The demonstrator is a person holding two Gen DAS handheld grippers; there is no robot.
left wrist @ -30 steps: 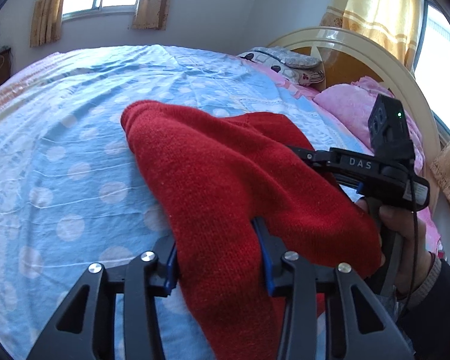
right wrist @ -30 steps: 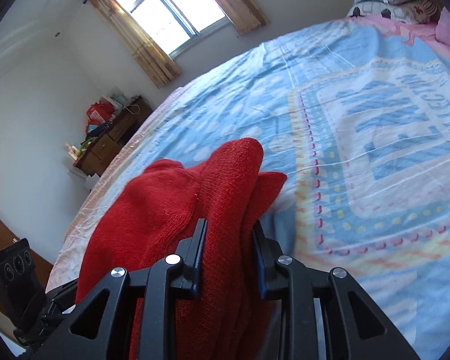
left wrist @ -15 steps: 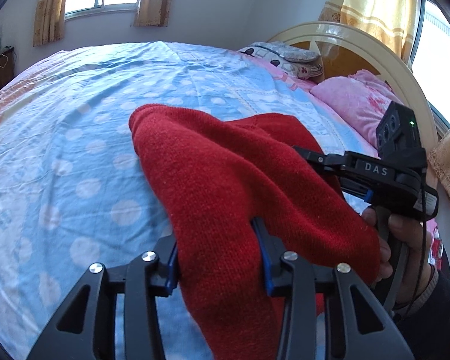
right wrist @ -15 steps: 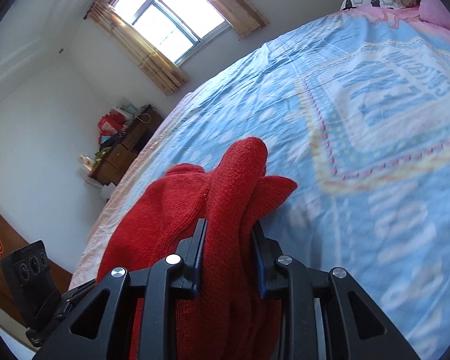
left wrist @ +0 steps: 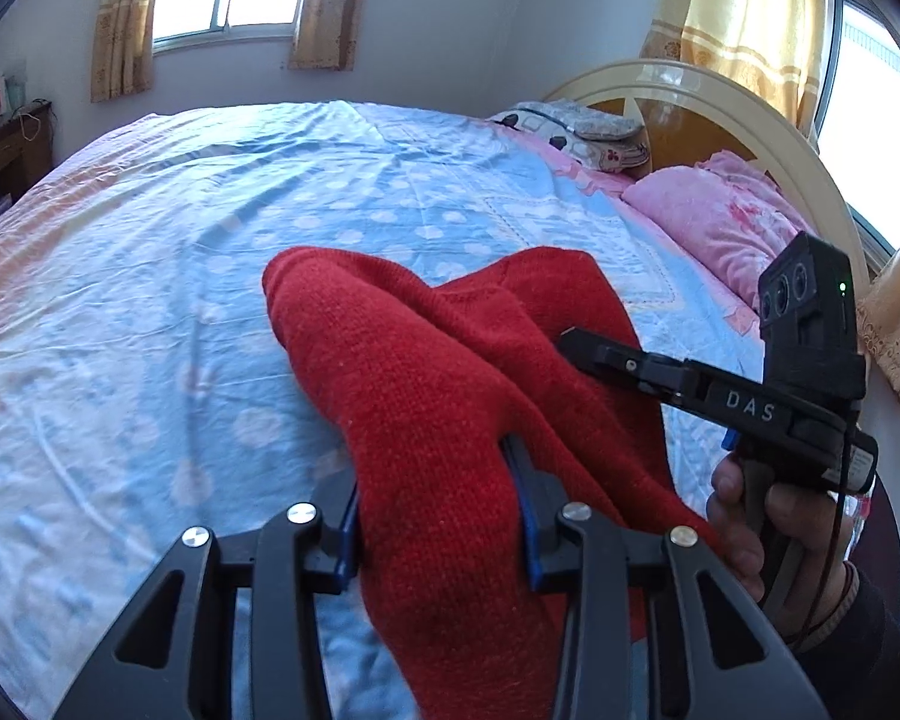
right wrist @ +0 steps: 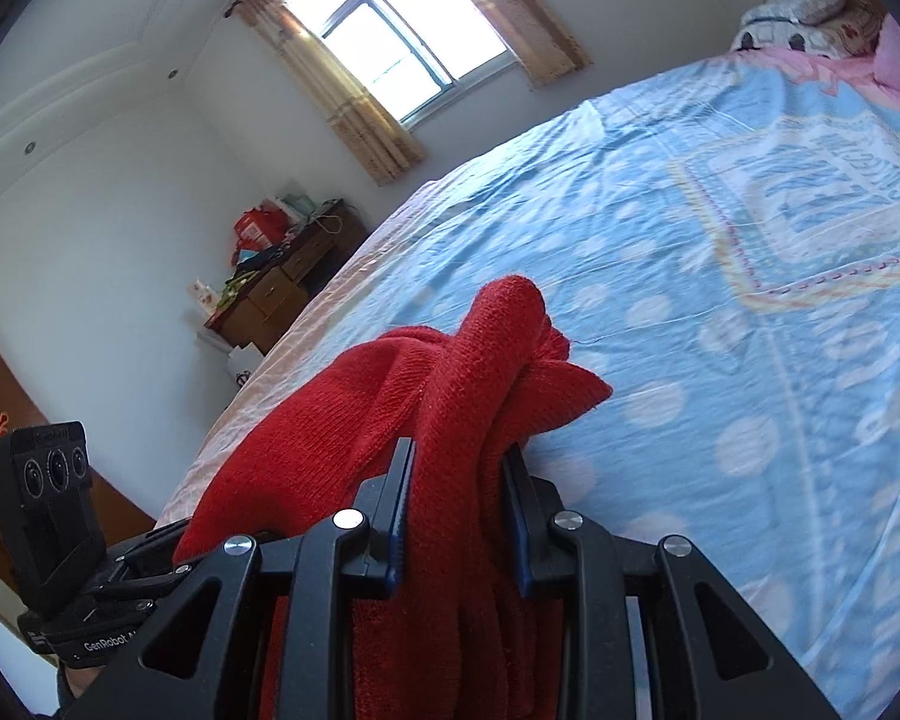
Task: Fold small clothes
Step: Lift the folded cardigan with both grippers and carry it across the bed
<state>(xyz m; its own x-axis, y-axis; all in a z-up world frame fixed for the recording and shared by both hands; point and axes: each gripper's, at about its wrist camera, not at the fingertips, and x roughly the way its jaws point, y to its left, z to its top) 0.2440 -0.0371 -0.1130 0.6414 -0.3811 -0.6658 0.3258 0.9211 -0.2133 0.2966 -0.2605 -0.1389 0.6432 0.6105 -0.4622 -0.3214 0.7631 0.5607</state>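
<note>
While both of your hand-held grippers stay clamped on the red knitted woollen garment (left wrist: 450,420) — left hand-held gripper (left wrist: 438,516), right hand-held gripper (right wrist: 456,504) — it hangs bunched above the blue dotted bed sheet (left wrist: 150,300), spanning between them; bed lies ahead, below.

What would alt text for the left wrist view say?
The left gripper is shut on a red knit garment lifted above a blue dotted bedsheet. At right, a hand holds the right gripper, also at the garment. Pink pillows lie by the headboard.
</note>
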